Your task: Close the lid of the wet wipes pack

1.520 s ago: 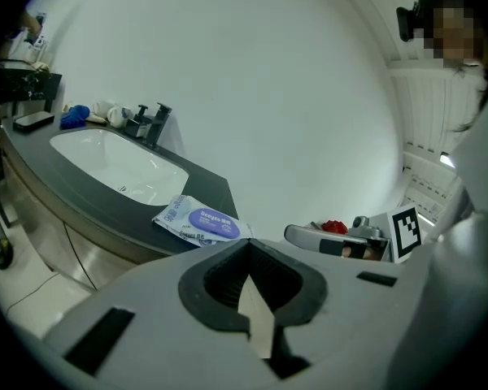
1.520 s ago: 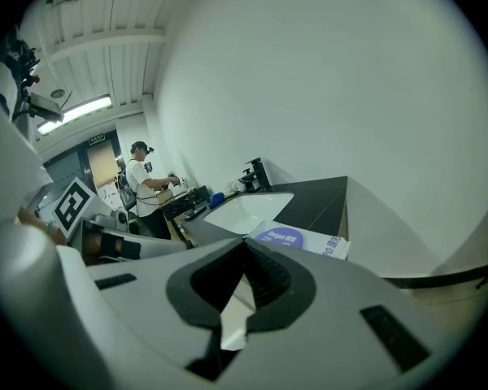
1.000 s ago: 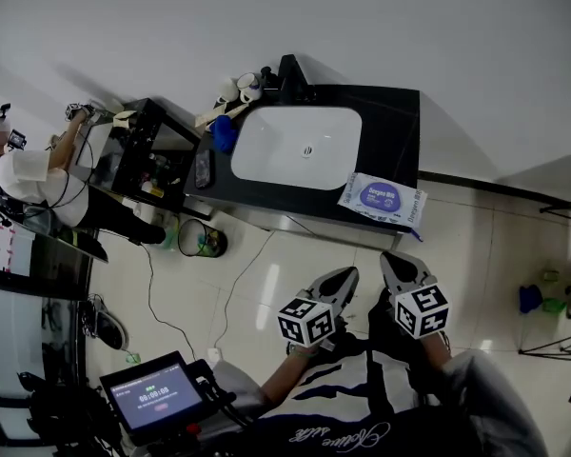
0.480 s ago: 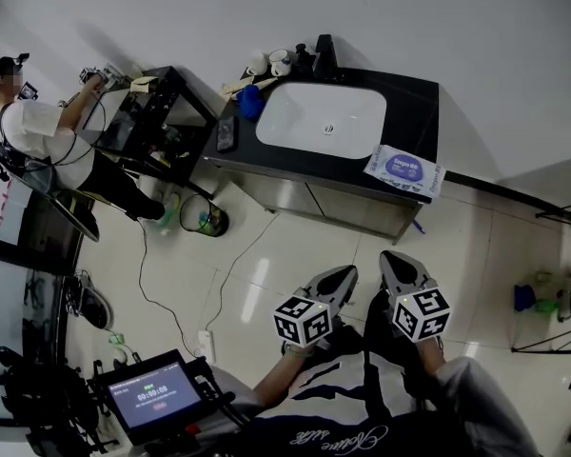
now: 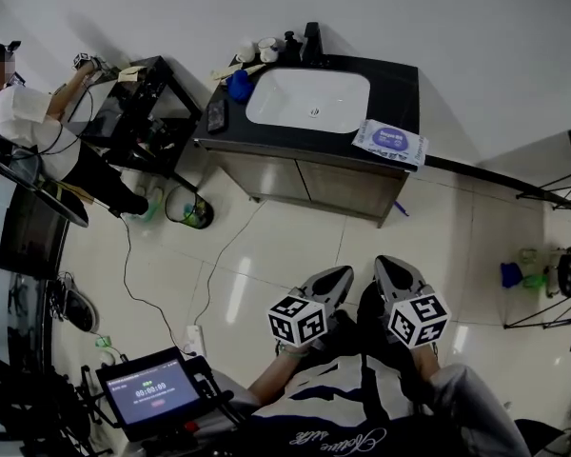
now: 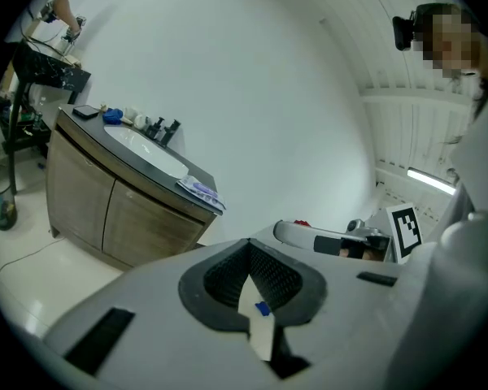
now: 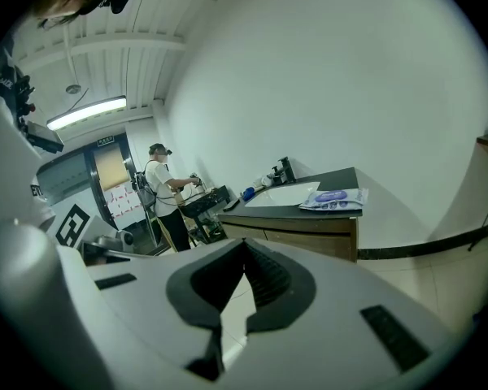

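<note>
The wet wipes pack, white with a purple oval label, lies on the right end of the black counter, beside the white sink. It is too small to tell how its lid stands. My left gripper and right gripper are held close to my body over the tiled floor, far from the counter. Both are shut with nothing between the jaws. The left gripper view shows the pack at the counter's near corner, beyond the shut gripper. In the right gripper view, the pack lies past the shut gripper.
Cups and bottles, a blue object and a phone sit on the counter's left and back. A person works at a black table to the left. A bin, floor cables and a tablet lie nearby.
The head view has shifted: the counter and pack now sit higher and further left in the picture. Both grippers stay shut in front of my body.
</note>
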`<state>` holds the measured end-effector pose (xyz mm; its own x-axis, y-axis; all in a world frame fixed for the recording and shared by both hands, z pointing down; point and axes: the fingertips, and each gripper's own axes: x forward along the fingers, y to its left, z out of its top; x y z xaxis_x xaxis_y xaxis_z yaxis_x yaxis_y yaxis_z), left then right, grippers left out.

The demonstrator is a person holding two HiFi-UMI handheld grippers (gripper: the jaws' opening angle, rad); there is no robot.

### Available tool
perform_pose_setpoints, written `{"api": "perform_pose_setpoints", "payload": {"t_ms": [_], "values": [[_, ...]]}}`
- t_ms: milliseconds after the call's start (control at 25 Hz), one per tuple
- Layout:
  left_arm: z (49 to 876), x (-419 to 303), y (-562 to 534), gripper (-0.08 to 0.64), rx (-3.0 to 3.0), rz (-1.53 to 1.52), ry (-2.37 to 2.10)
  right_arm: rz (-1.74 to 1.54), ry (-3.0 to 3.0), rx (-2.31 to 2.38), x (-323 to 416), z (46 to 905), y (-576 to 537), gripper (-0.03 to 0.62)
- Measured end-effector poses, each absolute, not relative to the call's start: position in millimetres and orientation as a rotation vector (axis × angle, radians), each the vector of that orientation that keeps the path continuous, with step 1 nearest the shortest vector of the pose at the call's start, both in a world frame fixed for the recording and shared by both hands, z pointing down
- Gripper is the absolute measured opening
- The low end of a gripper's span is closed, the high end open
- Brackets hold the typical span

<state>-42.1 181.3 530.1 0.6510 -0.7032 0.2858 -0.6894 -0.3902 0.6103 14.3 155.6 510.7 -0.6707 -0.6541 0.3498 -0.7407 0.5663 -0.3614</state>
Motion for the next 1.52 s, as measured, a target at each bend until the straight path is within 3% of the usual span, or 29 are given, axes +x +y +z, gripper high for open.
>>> {"api": "perform_pose_setpoints", "payload": {"t_ms": [1520], "values": [[492.3, 43.8, 234.4, 0.002, 2.2, -0.04, -1.121, 0.746, -2.689, 1.1, 89.4, 484.5, 218.2, -0.002]]}}
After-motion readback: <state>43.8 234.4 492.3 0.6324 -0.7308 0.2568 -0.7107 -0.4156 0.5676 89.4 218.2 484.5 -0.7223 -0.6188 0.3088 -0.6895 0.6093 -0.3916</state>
